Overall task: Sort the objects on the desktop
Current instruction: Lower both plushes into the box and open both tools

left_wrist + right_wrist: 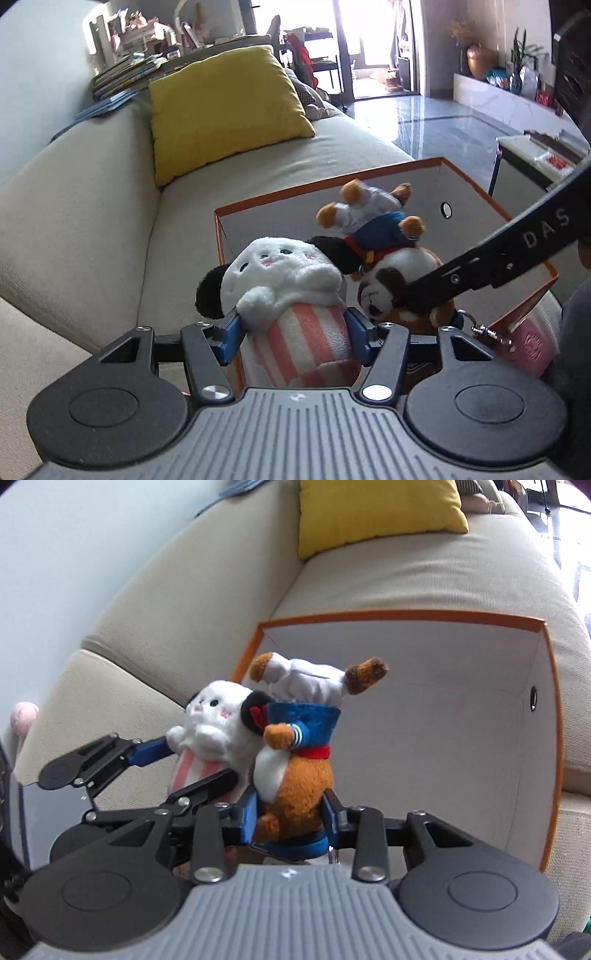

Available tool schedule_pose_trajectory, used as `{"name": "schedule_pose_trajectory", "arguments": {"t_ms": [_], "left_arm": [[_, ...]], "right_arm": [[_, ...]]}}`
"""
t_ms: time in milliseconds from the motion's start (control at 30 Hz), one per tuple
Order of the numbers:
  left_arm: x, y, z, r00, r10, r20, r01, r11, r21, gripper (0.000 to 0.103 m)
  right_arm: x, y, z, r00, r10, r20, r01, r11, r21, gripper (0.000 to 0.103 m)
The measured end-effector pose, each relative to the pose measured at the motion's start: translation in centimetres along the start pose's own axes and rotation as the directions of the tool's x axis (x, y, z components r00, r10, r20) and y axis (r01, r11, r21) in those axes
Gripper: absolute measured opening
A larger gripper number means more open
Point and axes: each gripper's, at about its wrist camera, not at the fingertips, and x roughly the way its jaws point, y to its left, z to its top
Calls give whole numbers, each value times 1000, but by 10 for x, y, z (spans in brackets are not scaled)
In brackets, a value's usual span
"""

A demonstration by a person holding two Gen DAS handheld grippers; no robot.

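Note:
My left gripper (pixel 293 332) is shut on a white plush with black ears and a pink-striped body (pixel 291 288); it also shows in the right wrist view (pixel 214 723). My right gripper (pixel 291 818) is shut on a brown plush dog in a blue sailor top (pixel 299 746), held upside down; it also shows in the left wrist view (pixel 373 229). Both toys are held side by side, touching, over the near left part of an open orange-rimmed box with a grey inside (pixel 443 716); the box also shows in the left wrist view (pixel 476 210). The other gripper's arm crosses each view.
The box sits on a beige sofa (pixel 92 206) with a yellow cushion (pixel 221 107) behind it. A pink item (pixel 532 343) lies by the box's right side. A pink plush (pixel 24 716) rests at the sofa's left edge. Tiled floor and a low table (pixel 535 155) lie to the right.

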Motion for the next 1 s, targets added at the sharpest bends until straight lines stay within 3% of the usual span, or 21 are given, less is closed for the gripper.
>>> {"name": "schedule_pose_trajectory", "arguments": {"t_ms": [200, 367, 500, 667, 833, 1000], "left_arm": [[12, -29, -8, 997, 75, -28, -68, 977, 202, 67], [25, -46, -18, 989, 116, -91, -83, 947, 312, 67], [36, -41, -9, 979, 65, -191, -15, 968, 252, 68], [58, -16, -5, 942, -66, -330, 86, 995, 47, 69], [57, -7, -14, 939, -113, -326, 123, 992, 12, 72], [55, 11, -7, 943, -148, -297, 147, 989, -27, 72]], "right_arm": [[45, -16, 13, 984, 13, -180, -2, 998, 62, 38], [69, -29, 11, 970, 0, -244, 23, 996, 88, 38], [76, -29, 13, 967, -3, -253, 26, 996, 88, 40], [87, -33, 19, 962, -20, -271, 46, 995, 91, 44], [89, -34, 21, 960, -13, -281, 37, 996, 79, 52], [88, -33, 23, 964, -7, -266, 28, 997, 78, 53]]}}
